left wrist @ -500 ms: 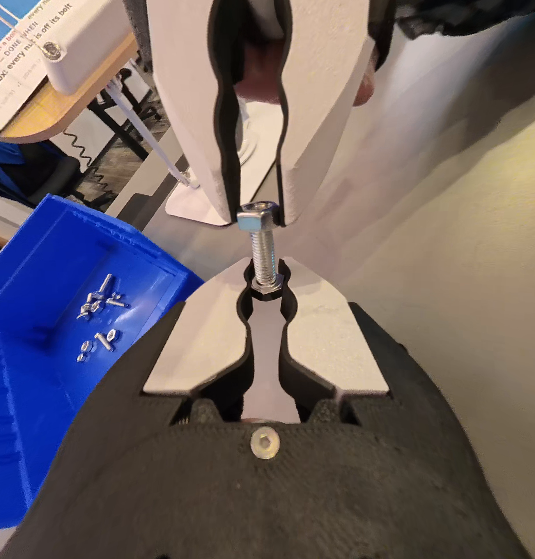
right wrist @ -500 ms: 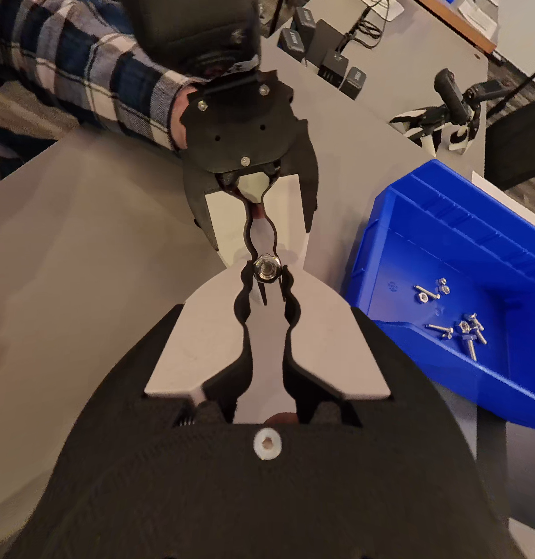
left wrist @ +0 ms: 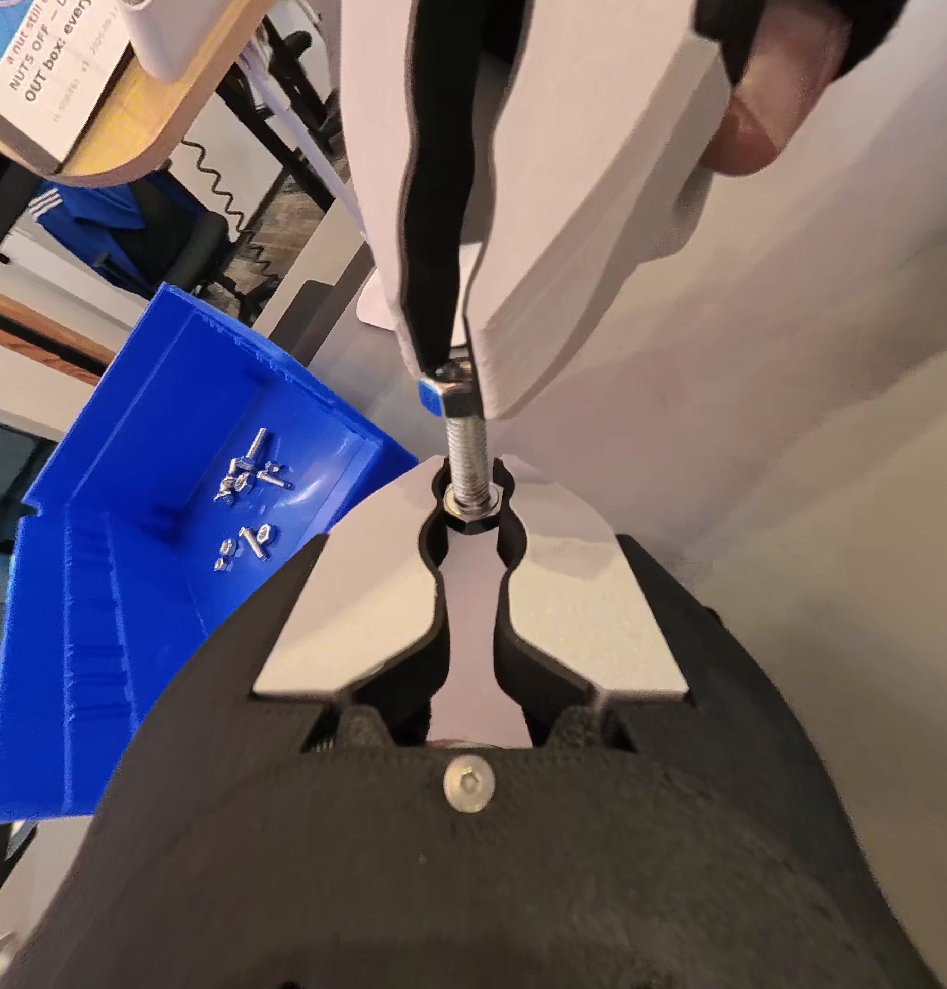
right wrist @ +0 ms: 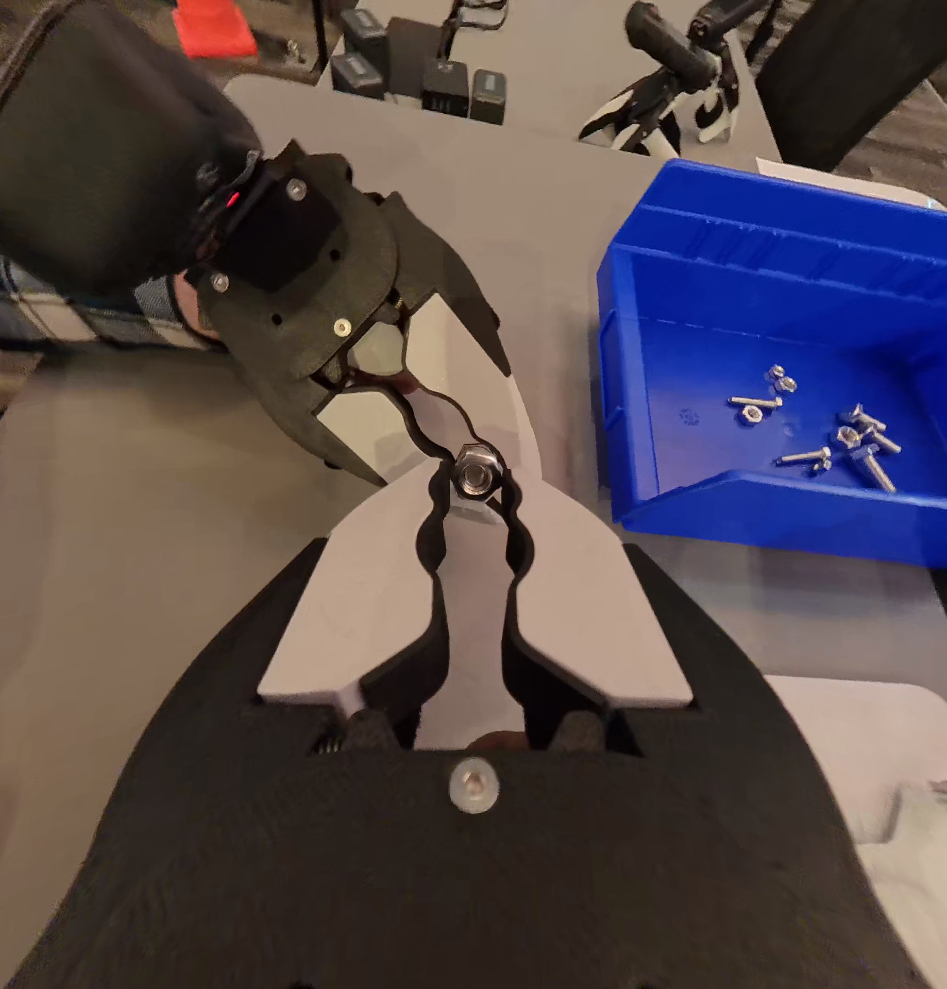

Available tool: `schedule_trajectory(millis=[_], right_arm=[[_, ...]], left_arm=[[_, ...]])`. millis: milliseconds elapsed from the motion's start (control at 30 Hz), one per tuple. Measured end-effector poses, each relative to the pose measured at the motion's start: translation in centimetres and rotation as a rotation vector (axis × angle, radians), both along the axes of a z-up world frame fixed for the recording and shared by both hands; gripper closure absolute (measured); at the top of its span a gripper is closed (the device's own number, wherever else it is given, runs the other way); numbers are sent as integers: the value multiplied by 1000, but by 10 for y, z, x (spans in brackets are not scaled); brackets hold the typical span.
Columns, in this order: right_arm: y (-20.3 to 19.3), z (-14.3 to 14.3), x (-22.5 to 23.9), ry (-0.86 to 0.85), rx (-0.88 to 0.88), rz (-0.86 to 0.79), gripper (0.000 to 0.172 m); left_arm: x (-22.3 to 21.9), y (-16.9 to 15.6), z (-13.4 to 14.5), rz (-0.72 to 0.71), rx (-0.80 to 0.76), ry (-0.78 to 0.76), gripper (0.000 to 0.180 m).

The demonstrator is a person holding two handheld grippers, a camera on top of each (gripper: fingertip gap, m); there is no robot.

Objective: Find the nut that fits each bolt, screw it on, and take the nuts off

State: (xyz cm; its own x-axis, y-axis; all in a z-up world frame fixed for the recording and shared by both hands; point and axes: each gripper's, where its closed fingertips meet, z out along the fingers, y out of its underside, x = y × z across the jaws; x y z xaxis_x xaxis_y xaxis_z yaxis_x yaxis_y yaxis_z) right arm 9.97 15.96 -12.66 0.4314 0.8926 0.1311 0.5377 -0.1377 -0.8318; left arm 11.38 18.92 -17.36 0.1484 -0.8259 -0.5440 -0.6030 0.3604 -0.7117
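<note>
A silver bolt (left wrist: 466, 455) hangs in the air between my two grippers, which face each other tip to tip. My left gripper (left wrist: 471, 473) is shut on the bolt's hex head. My right gripper (right wrist: 474, 479) is shut on the hex nut (right wrist: 474, 473) threaded on the bolt's far end. In the left wrist view the right gripper (left wrist: 450, 374) comes down from the top with the nut (left wrist: 452, 396) in its tips. In the right wrist view the left gripper (right wrist: 471, 447) is tilted to the left, with a gloved hand behind it.
A blue bin (right wrist: 782, 267) with several loose bolts and nuts (right wrist: 846, 433) stands on the grey table (right wrist: 139, 535), also seen at left (left wrist: 86, 642). Black chargers (right wrist: 434, 80) and a tripod (right wrist: 675, 69) stand at the back. A white tray (right wrist: 862, 749) is at bottom right. Across from one pair of fingers to the other is roughly 5 cm.
The left gripper has rolled about the bolt's axis, so it now leans left in the right wrist view and the scene is turned in its own. Both grips stay shut.
</note>
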Motion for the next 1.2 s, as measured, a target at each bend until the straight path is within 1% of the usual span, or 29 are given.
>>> schedule_trajectory(millis=[133, 233, 667, 1200], right_arm=[[3, -2, 1, 57, -40, -81, 153], [4, -2, 1, 65, -50, -100, 153], [4, -1, 2, 55, -26, -83, 149], [3, 1, 2, 54, -19, -71, 149]], left_arm=[[0, 3, -2, 22, 17, 10, 167], [0, 4, -1, 22, 20, 7, 167], [3, 1, 0, 3, -2, -10, 166], [7, -4, 2, -14, -7, -23, 166]])
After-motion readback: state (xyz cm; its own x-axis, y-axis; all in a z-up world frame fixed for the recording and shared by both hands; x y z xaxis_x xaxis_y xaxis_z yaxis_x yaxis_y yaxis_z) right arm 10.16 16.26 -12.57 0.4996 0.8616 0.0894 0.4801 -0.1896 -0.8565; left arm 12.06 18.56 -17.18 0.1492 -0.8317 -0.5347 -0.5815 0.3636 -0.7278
